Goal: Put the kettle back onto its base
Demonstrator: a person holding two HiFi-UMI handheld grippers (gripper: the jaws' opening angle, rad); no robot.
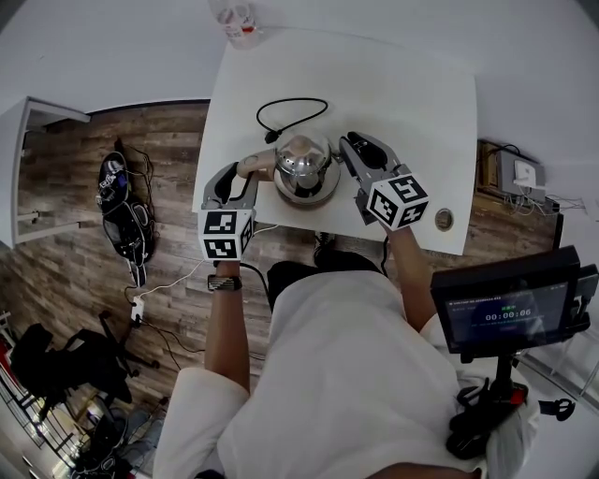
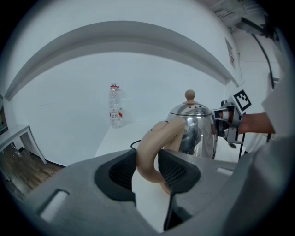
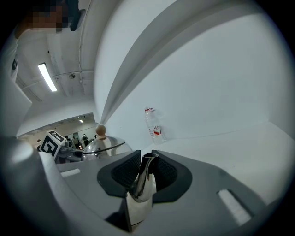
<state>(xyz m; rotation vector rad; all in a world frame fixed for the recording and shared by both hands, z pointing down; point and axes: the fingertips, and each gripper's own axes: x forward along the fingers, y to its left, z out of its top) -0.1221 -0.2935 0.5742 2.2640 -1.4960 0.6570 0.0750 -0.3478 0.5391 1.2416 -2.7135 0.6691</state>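
Note:
A shiny steel kettle (image 1: 304,168) with a wooden lid knob stands mid-table on the white table (image 1: 421,103). A dark round rim, probably its base (image 1: 310,199), shows under its near side; whether the kettle sits fully in it I cannot tell. My left gripper (image 1: 245,178) (image 2: 147,168) is shut on the kettle's curved beige handle (image 2: 154,143). From the opposite side my right gripper (image 1: 348,154) (image 3: 144,173) is shut on the kettle's thin steel spout (image 3: 146,168). The lid and knob (image 3: 100,131) rise just left of that spout.
A black power cord (image 1: 292,110) loops on the table behind the kettle. A clear water bottle (image 1: 240,22) (image 2: 115,105) (image 3: 154,123) stands at the far edge by the wall. A round cable hole (image 1: 444,220) sits near the front right corner. A screen on a stand (image 1: 510,309) is at my right.

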